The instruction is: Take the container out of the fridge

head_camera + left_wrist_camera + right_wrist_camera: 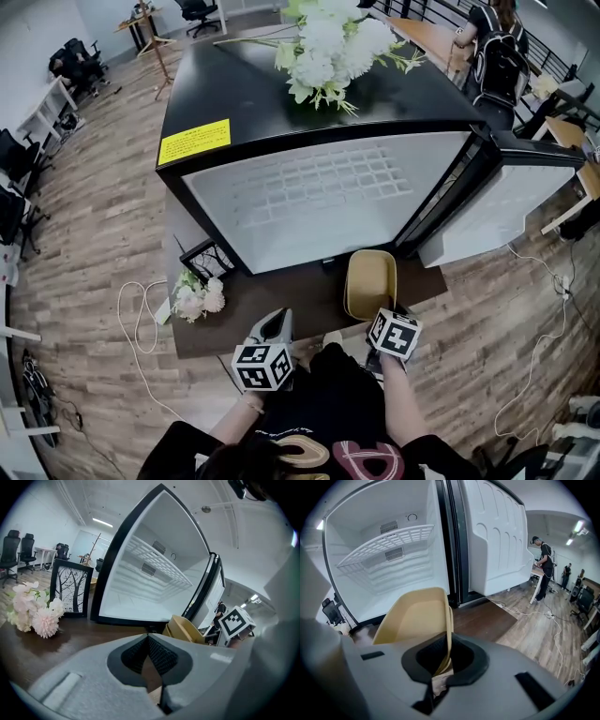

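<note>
In the head view the tan container (370,281) is outside the fridge (234,89), just in front of the open compartment's lower edge, at about 5 o'clock from the picture's centre and over the dark platform (300,291) the fridge stands on. The right gripper (380,317) reaches it from 6 o'clock. In the right gripper view its jaws are clenched on the container's thin right-hand wall (415,616), which runs down between the pads (457,654). The container is empty and its mouth tips toward the camera; whether its base touches the platform I cannot tell. The left gripper (279,317) is at 7 o'clock, well apart from the container. In its own view the jaws are closed tip to tip on nothing (148,637), with the container off at 2 o'clock. The fridge interior is white and bare except for a wire shelf (389,543), and the door (511,192) stands wide open at 3 o'clock. White flowers (333,42) lie on the fridge's black top at 12 o'clock — a yellow label (194,141) sits near its front-left corner. At 8 o'clock on the platform, pink flowers (199,297) lie just beside a small picture frame (71,592) that leans at the fridge's corner.
</note>
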`<act>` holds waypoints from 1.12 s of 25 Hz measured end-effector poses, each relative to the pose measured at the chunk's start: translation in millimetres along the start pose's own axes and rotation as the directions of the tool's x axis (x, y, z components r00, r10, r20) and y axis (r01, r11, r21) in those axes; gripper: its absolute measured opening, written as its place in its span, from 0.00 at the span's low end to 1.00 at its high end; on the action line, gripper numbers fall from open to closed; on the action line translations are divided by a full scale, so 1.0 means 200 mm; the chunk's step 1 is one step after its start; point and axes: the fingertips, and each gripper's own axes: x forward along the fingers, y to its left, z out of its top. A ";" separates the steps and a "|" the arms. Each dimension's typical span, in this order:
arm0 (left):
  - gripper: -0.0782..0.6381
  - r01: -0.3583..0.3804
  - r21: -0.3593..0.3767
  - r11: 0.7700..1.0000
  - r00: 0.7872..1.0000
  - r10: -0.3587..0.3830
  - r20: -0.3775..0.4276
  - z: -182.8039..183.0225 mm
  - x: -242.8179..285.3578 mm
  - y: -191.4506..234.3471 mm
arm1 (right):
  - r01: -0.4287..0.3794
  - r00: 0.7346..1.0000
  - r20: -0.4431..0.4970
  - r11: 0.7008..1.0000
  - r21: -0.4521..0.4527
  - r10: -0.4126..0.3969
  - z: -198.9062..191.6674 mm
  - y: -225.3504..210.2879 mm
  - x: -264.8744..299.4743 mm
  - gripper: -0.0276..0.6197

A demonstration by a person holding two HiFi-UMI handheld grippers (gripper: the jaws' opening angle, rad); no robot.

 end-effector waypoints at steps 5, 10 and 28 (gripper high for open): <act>0.12 -0.017 -0.004 1.000 1.000 0.017 0.001 0.00 -0.02 0.03 | 0.022 1.000 -0.012 1.000 -0.008 -0.022 -0.02 0.00 0.02 0.07; 0.12 -0.022 -0.003 1.000 1.000 0.022 0.000 0.00 -0.02 0.04 | 0.047 0.999 0.001 0.999 -0.009 -0.047 -0.03 0.00 0.02 0.07; 0.12 -0.008 0.006 1.000 1.000 0.008 -0.010 0.02 0.03 0.05 | 0.025 1.000 -0.003 0.999 -0.042 -0.025 -0.01 0.06 0.06 0.26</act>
